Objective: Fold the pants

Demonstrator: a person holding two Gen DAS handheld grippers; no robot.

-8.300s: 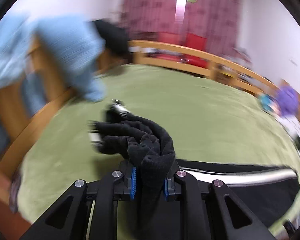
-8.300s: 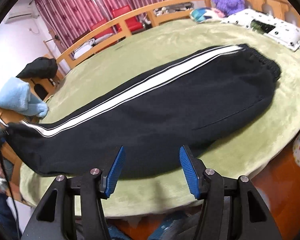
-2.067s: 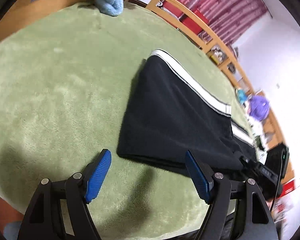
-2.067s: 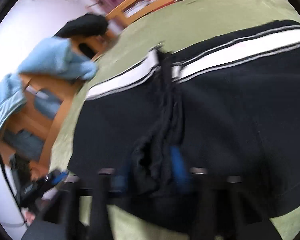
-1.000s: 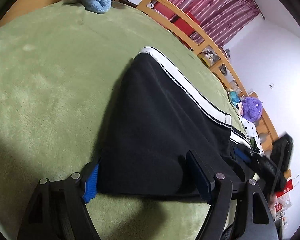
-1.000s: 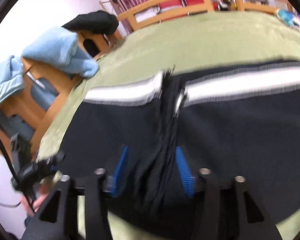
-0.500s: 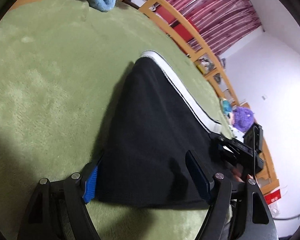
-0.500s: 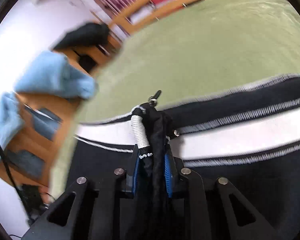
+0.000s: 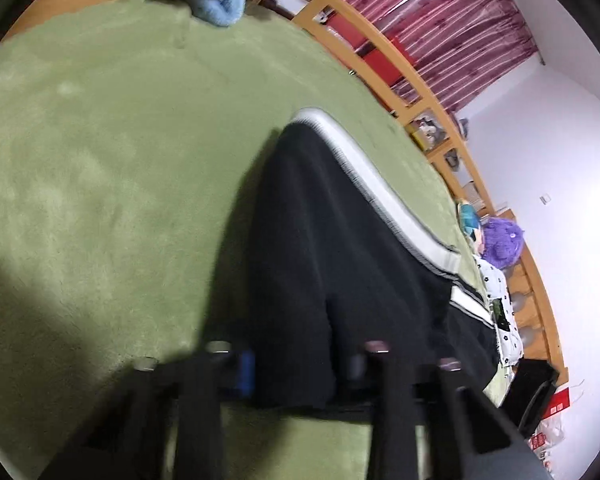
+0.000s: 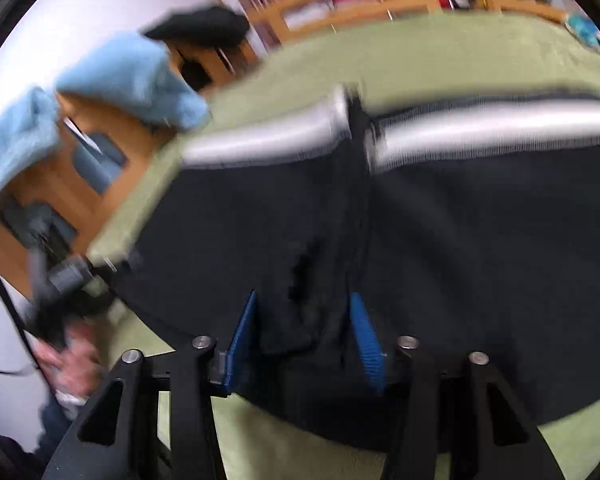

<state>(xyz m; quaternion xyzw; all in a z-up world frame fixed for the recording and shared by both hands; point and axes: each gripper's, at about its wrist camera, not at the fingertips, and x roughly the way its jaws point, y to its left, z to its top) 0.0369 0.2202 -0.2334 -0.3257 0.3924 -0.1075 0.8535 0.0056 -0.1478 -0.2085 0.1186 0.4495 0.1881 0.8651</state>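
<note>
Half a second ago the left gripper [image 9: 300, 364] stood wide around the near fold; now, in the left wrist view, its fingers are closing on the pants [image 9: 320, 248], though blur hides whether they clamp. The pants lie folded on the green blanket [image 9: 100, 160]. In the right wrist view, the right gripper [image 10: 304, 332] has parted from the bunched cuff, jaws apart, cloth loose between them. Likely the next fold starts.

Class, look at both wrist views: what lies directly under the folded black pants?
The black pants lie on a green blanket, which shows all around them. Whatever is beneath the blanket is covered, as is the blanket under the pants.
</note>
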